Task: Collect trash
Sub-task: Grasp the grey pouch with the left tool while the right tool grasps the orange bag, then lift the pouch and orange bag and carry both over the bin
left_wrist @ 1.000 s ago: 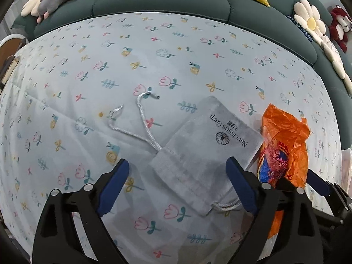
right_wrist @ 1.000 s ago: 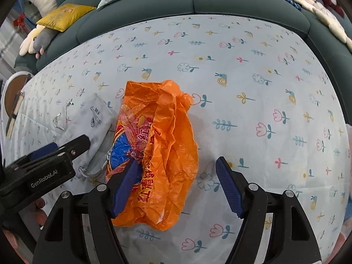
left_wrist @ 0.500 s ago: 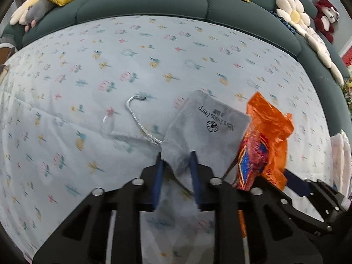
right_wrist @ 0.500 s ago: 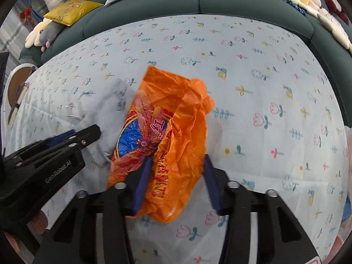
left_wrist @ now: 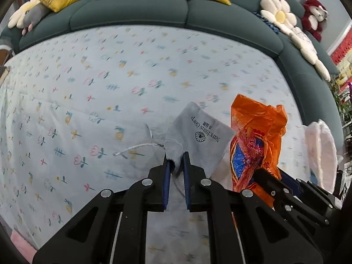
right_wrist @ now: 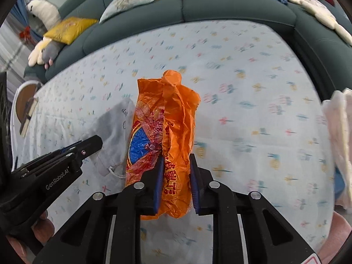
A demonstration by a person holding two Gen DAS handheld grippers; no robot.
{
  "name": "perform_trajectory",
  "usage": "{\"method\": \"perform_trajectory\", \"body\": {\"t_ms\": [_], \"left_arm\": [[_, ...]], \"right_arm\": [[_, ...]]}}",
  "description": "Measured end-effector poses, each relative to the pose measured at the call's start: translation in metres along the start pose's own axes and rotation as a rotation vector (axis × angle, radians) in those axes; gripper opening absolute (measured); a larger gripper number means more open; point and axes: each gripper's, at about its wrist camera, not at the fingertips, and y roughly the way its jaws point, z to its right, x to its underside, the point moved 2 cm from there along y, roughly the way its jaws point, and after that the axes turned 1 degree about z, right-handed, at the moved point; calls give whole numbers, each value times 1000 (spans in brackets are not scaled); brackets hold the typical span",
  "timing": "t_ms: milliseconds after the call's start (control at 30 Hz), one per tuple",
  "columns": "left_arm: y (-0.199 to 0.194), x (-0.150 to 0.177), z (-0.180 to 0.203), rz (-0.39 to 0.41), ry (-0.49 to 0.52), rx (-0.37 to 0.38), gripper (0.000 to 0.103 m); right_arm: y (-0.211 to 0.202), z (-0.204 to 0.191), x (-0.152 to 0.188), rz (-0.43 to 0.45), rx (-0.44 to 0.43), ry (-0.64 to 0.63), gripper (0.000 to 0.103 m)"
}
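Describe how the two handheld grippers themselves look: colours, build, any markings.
Both are matte black plastic scissor-style frames with silver rivets at the pivots. The left gripper and right gripper each carry flat blue pads on the inner faces of the fingers. Thin light rods run back along each frame. The left one, seen from the right wrist view, bears white "GenRobot.AI" lettering on its side. No cables or sleeves show.

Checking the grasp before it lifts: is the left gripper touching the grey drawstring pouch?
Touching. The left wrist view shows the left gripper shut on the grey drawstring pouch, its gathered edge pinched between both blue pads.
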Motion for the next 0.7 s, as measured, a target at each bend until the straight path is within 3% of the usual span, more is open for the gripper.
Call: {"method": "perform_trajectory", "body": {"t_ms": [267,700], "left_arm": [[-50,-4,70,78,91,46,10],[-96,2,195,155,284,119,11]], "right_arm": [[-67,53,-6,123,11,79,20],[-157,162,2,297,67,231,20]]}}
